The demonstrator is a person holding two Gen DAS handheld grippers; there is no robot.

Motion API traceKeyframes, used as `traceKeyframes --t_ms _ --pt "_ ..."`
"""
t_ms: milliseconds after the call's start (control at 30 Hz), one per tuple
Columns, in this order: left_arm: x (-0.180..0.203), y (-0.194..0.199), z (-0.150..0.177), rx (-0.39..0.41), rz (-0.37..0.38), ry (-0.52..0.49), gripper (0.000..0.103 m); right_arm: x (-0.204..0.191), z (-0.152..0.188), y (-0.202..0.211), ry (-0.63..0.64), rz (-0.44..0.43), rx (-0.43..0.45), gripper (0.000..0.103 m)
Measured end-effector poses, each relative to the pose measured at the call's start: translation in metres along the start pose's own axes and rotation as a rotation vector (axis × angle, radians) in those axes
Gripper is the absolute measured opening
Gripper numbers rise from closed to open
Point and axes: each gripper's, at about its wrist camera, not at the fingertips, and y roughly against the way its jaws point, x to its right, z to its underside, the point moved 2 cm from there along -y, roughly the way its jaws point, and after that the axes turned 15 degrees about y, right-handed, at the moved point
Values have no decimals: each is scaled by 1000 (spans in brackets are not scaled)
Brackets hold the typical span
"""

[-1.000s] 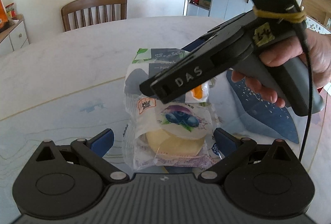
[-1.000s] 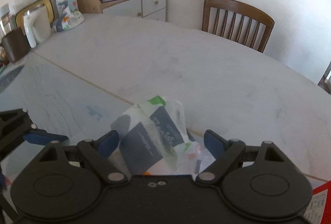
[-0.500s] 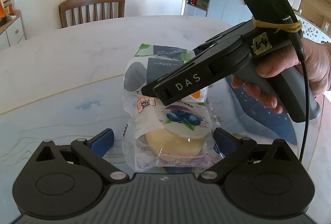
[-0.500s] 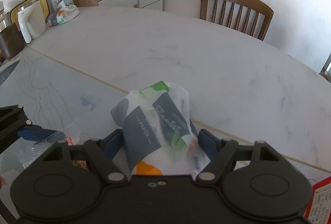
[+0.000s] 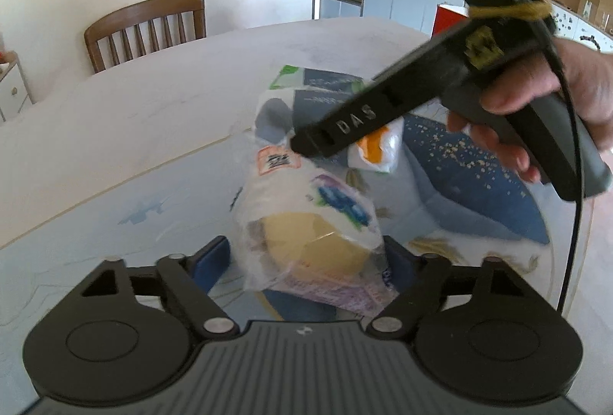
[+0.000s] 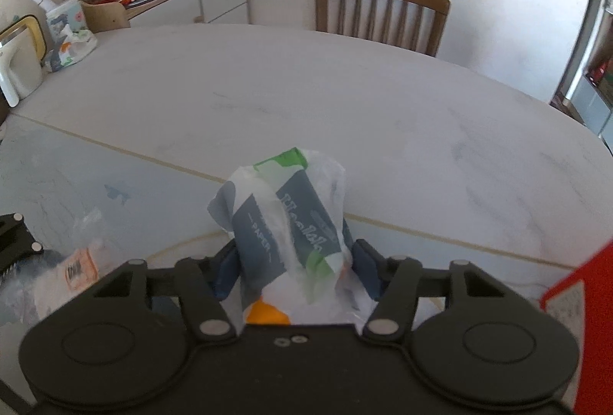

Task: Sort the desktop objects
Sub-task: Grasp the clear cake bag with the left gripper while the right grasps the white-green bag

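Risk sits mostly in the soft wrappers we hold. Our right claw point(image 6: 293, 271) is clamped on the tissue pack point(image 6: 285, 223), its blue pads pressed into the crinkled film low on the pack, so the upper part stands free above the pads. In the left wrist view the same pack point(image 5: 306, 104) hangs just beyond the bread packet point(image 5: 306, 227), with the right claw reaching in from the far right. Our left claw point(image 5: 304, 267) is closed against the bread packet, a clear bag with a blueberry print and a pale bun inside; the pads press its near end, and we cannot tell whether the bag touches the desk point(image 5: 134, 131) underneath.

Both grips bite on slack plastic, not on anything firm. We judge that the film could slide through the pads if either claw tilts or swings quickly, and the bun could squash if the left claw squeezes harder. The two packs sit very close, nearly touching, so lifting one may drag or snag the other. The red box point(image 6: 574, 284) lies at the right edge, near the right claw, and a wide sweep that way could knock it. The blue patterned mat point(image 5: 479, 185) lies to the right of the packs.
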Motion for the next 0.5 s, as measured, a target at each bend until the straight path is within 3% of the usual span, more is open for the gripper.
traceKeyframes --t_ms 67,100,500 --pt "1 0 -5 -6 11 5 63 -1 3 4 -13 5 -6 58" --pt "0 -1 -7 -9 15 8 61 -1 6 6 -17 9 -8 58" --pt "-7 2 -16 -57 38 111 49 -9 29 40 -83 60 -29 38"
